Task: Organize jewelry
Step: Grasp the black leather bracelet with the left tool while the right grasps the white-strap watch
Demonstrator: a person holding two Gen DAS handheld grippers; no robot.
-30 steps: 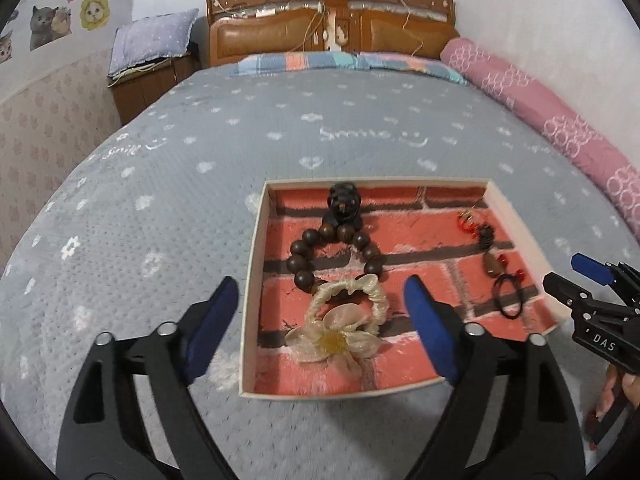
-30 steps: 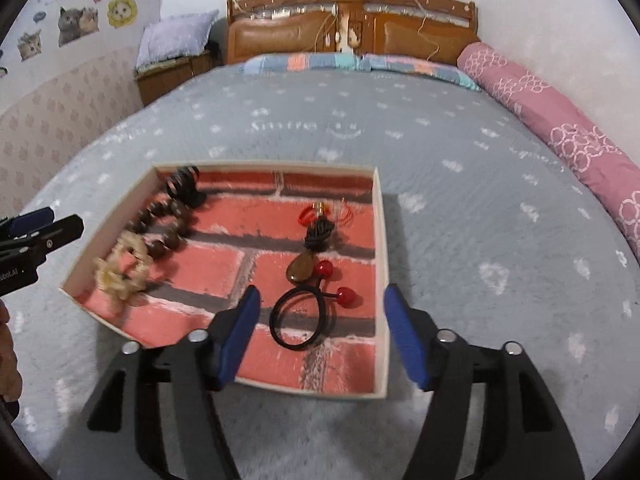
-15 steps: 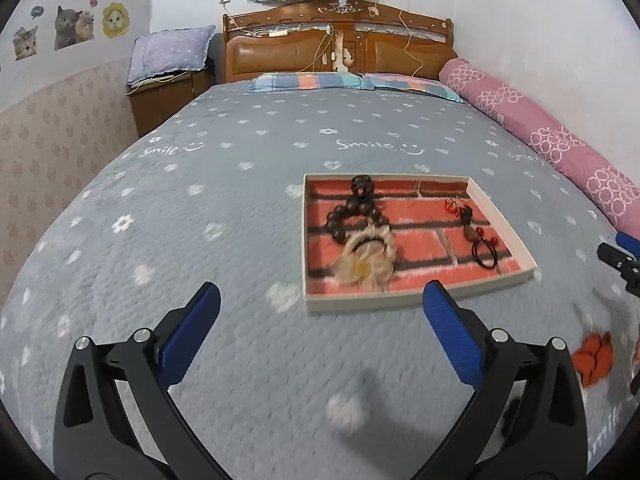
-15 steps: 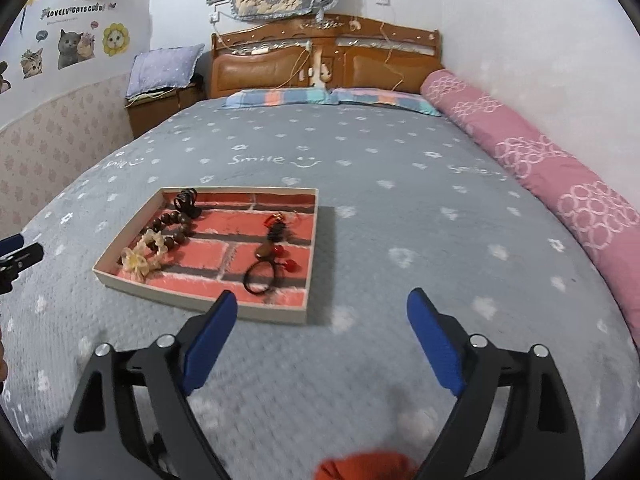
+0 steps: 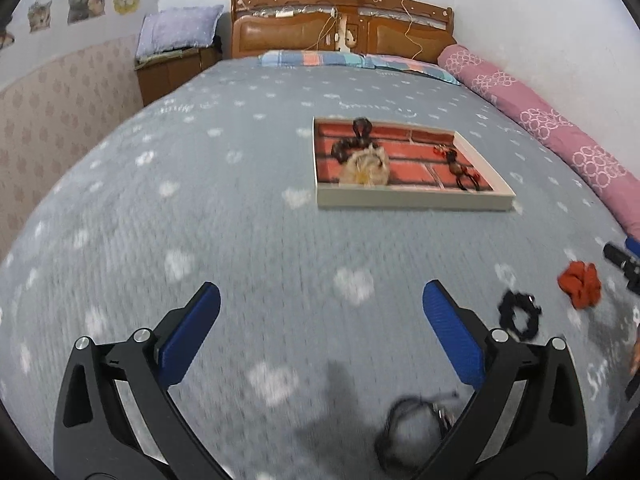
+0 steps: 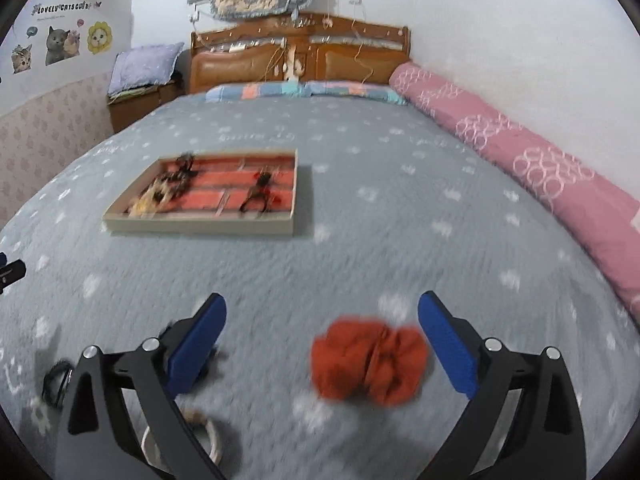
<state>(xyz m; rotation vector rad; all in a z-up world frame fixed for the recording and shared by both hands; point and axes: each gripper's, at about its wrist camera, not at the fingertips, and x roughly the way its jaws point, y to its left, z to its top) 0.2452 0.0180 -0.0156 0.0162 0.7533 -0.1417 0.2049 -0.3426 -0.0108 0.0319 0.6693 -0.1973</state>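
Right wrist view: an orange scrunchie (image 6: 370,366) lies on the grey bedspread (image 6: 360,248) between my right claw (image 6: 319,340) fingers, nearer the right pad, not touched. That claw's jaws have just been opening & stand wide, gripping nothing. Low by its left finger: a pale ring (image 6: 200,436), partly hidden. Far ahead & to the left sits the tray (image 6: 200,227) w/ a brick-print floor, holding blurred dark jewelry.

Left wrist view: my left claw (image 5: 321,322) is spread wide too, nothing btwn its pads. Just right of its right finger is a black scrunchie (image 5: 519,315); a dark cord loop (image 5: 408,424) lies low, by that same finger. Tray (image 5: 412,202) well ahead, w/ a cream flower scrunchie (image 5: 366,168) inside.
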